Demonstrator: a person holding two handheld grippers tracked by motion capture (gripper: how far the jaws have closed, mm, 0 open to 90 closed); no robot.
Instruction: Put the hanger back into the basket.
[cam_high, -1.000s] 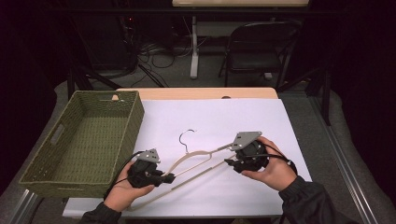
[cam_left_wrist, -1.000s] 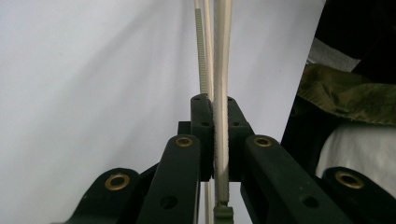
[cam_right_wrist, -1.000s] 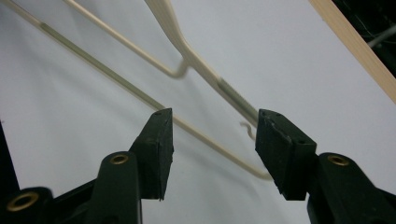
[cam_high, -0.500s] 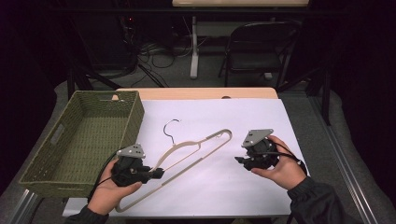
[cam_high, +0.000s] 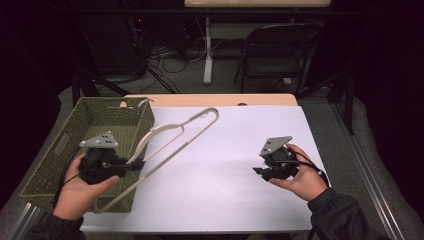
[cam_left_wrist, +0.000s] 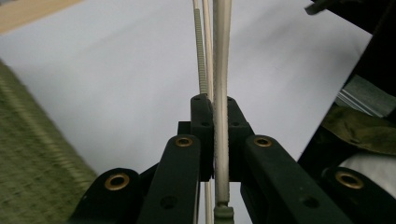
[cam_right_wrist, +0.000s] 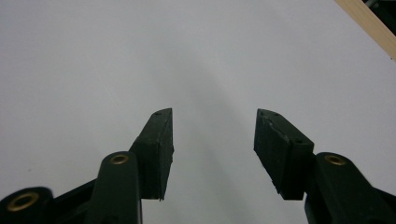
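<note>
I see white table (cam_high: 235, 165), bare right half. Green woven basket (cam_high: 60, 150) at left edge. Cream hanger (cam_high: 172, 145) lifted, slanting from near-left over basket's right wall toward far centre. My left gripper (cam_high: 134, 165) clamped tight on hanger's rod, above basket's near-right corner. My right gripper (cam_high: 257, 171) near right, jaws wide apart, holding nothing.

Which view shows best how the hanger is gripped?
The left gripper view: the left gripper has its jaws clamped on the hanger bar. The high view shows the whole hanger from afar.
</note>
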